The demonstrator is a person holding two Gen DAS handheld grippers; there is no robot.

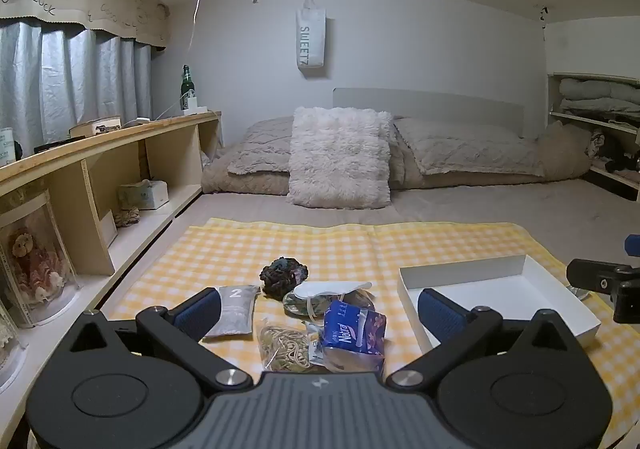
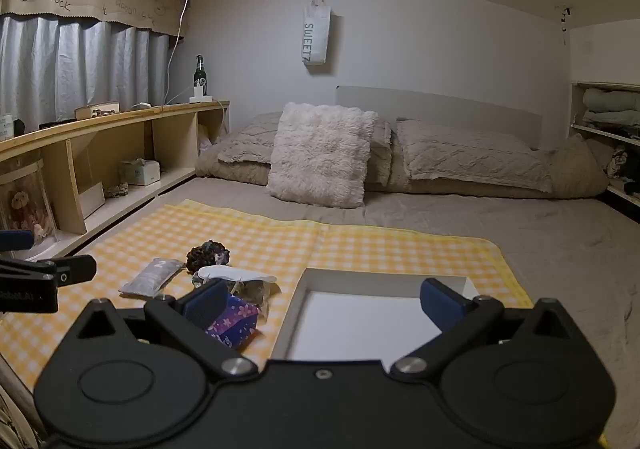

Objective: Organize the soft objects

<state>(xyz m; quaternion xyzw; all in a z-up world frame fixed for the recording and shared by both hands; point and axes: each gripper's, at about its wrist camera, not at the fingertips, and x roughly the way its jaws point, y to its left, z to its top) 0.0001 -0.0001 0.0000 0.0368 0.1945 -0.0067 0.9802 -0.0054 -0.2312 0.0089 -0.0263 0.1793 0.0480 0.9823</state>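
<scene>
Little pile of soft stuff on the yellow checked cloth (image 1: 248, 245): one dark scrunchie (image 1: 283, 276), one grey pouch (image 1: 234, 311), one eye mask (image 1: 330, 287), one blue tissue pack (image 1: 354, 335), one bag of rubber bands (image 1: 286, 347). One white box (image 1: 496, 299) sits just right of them, nothing in it. Left gripper (image 1: 318, 313) and right gripper (image 2: 322, 303) both hang wide open, holding nothing.

The white tray (image 2: 376, 313) is empty and open from above. The soft items (image 1: 320, 313) lie crowded just beside its left wall.

Pouches (image 1: 236, 309) left — box (image 1: 496, 301) right
</scene>
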